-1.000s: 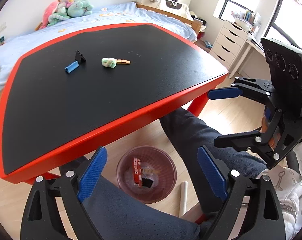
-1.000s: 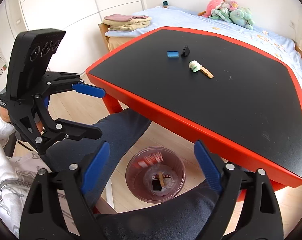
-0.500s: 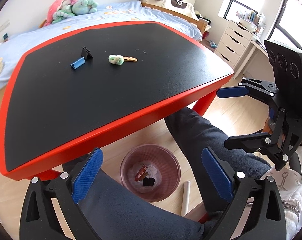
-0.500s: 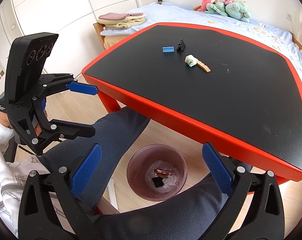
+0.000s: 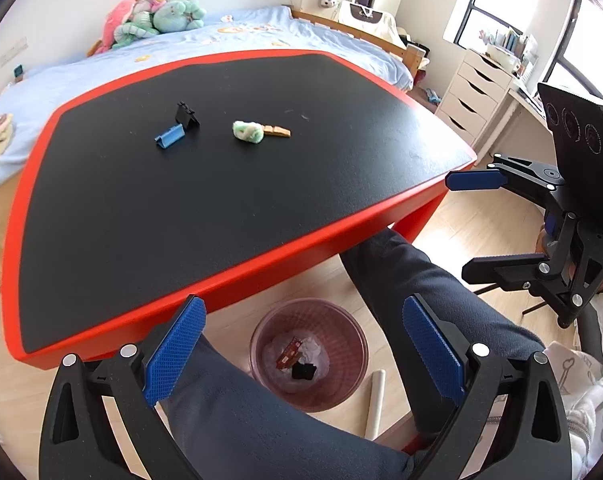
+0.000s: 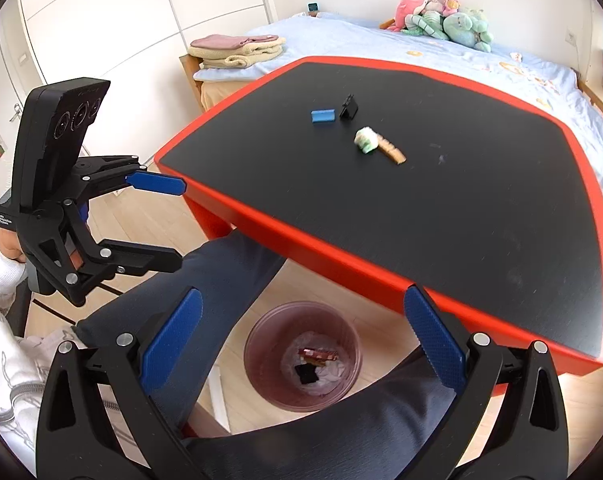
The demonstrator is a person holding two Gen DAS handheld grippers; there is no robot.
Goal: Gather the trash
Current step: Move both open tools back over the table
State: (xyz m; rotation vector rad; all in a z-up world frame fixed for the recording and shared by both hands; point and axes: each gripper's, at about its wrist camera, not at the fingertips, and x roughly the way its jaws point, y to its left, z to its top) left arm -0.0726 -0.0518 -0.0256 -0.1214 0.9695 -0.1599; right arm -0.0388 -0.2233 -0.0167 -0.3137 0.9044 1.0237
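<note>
Both hand-held grippers, left (image 5: 301, 344) and right (image 6: 301, 336), hang released and empty over the bin (image 5: 308, 354), with scraps waiting on the counter (image 5: 221, 184).

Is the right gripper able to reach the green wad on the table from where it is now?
Probably yes. The right gripper is open and empty, over the bin below the table edge. The green wad lies uncovered, touching only the wooden clothespin.
</note>
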